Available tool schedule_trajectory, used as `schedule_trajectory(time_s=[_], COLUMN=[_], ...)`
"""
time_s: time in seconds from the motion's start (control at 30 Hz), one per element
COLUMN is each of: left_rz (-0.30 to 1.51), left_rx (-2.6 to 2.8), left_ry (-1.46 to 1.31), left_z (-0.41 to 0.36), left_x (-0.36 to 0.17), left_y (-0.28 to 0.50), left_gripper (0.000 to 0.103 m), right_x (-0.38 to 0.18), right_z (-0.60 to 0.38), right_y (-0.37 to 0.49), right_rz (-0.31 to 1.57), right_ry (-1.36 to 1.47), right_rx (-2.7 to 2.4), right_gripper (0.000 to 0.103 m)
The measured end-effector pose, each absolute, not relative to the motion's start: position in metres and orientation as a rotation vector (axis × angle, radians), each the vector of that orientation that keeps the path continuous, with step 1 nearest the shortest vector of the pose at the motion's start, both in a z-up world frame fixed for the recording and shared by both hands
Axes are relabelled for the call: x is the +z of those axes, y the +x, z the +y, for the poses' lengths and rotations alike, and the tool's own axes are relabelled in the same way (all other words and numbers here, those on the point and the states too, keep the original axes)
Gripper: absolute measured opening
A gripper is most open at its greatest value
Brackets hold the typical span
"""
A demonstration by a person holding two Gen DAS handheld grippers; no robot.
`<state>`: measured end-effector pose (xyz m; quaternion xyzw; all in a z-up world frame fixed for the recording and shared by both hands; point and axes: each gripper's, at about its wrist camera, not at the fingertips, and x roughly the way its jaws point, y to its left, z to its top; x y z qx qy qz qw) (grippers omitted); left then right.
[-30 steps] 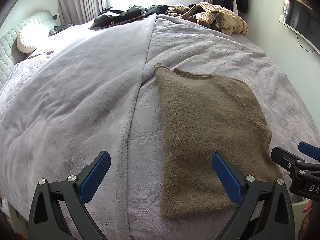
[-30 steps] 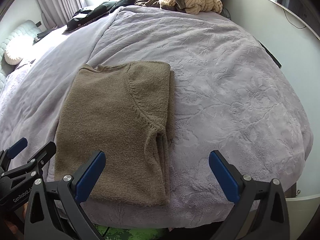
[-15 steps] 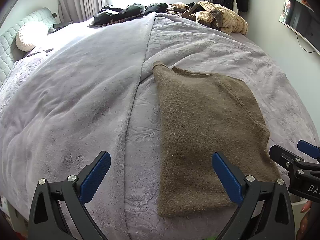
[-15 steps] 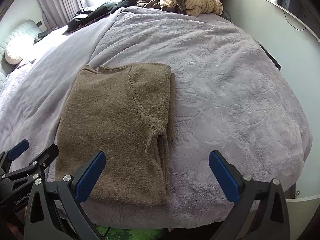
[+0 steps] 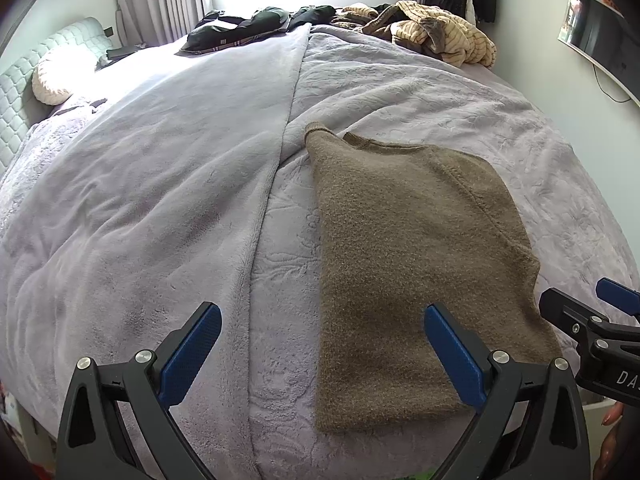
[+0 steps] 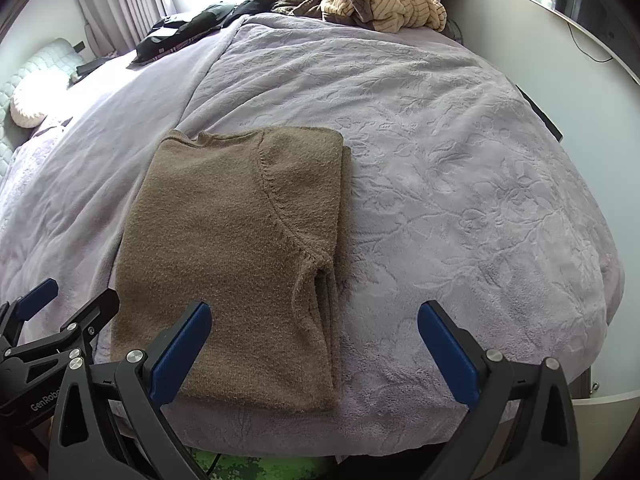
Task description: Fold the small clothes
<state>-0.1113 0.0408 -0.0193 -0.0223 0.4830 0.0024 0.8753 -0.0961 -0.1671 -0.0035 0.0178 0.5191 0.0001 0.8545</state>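
A brown knit sweater (image 5: 404, 252) lies flat on the bed, folded lengthwise into a long rectangle with its collar at the far end; it also shows in the right wrist view (image 6: 236, 256), sleeves tucked along its right edge. My left gripper (image 5: 322, 340) is open and empty, above the sweater's near left corner. My right gripper (image 6: 314, 338) is open and empty, above the sweater's near right corner. Each gripper shows at the edge of the other's view.
The sweater rests on a lavender blanket (image 5: 160, 200) covering the bed (image 6: 460, 168). Piled clothes (image 5: 432, 34) and dark garments (image 5: 240, 28) lie at the far end. A pillow (image 5: 56, 80) is far left. The bed's near edge is just below the grippers.
Both grippers have drifted slightly relative to the sweater. Both stay open and the sweater has not moved.
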Motion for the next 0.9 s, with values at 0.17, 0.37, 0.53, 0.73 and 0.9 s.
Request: schedule_trajectory(time_s=[0.17,0.37,0.53,0.73,0.9], left_rz=[1.004,1.001,1.002,0.993,0.992], left_rx=[0.006,0.005,-0.001,-0.022,-0.026], left_ry=[-0.042,-0.048,-0.062,-0.072,-0.059], left_z=[0.0398,0.0396,0.0398,0.0393,0.0365], left_x=[-0.0177,-0.017,-0.0174,-0.0181,-0.0174], left_y=[-0.112,-0.1118,-0.1108,-0.112,-0.1121], left_gripper=[0.102,0.102,0.102,0.102,0.102], right_x=[-0.0037,-0.0036,-0.0036,-0.006,-0.0088], right_z=[-0.1675,-0.167,-0.1658,-0.1643,-0.1654], right_y=[-0.0958,-0.096,-0.0964,-0.0967,-0.0972], right_rz=[1.092,1.092,1.094,1.098,1.102], right_ry=[0.036,0.036,0.035,0.035,0.035], right_rx=[0.002,0.002,0.002,0.002,0.002], right_gripper=[0.103,0.103,0.103,0.103,0.103])
